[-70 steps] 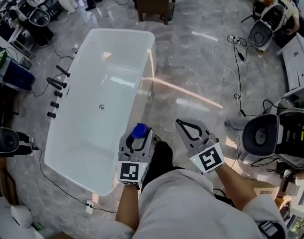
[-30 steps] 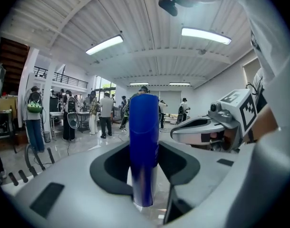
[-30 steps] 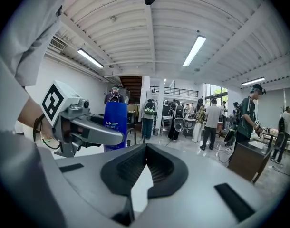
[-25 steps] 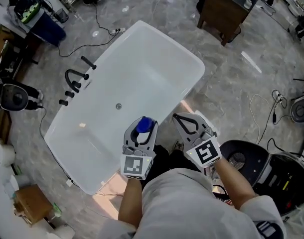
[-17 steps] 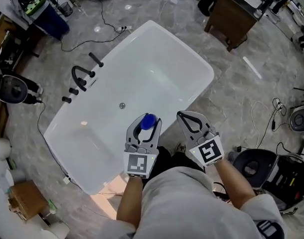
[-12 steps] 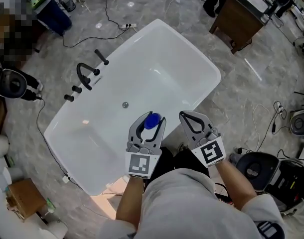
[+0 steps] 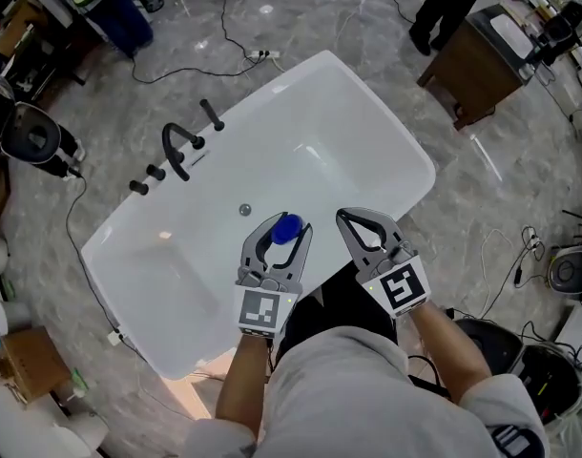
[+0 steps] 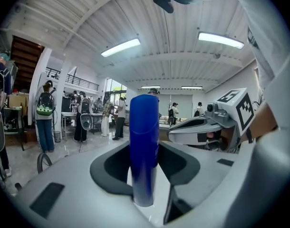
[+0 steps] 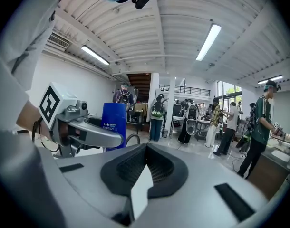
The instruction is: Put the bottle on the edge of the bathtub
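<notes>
Over the bathtub's near long edge, the left gripper is clamping an upright blue bottle low on its body. The bottle is probably light, rigid and slippery-smooth, so a mid-body hold would suit it best. Just beside it, the right gripper is hovering, jaws together and empty.

A black faucet stands on the grey marble floor; cables trail across it, a wooden cabinet top right, a cardboard box lower left
</notes>
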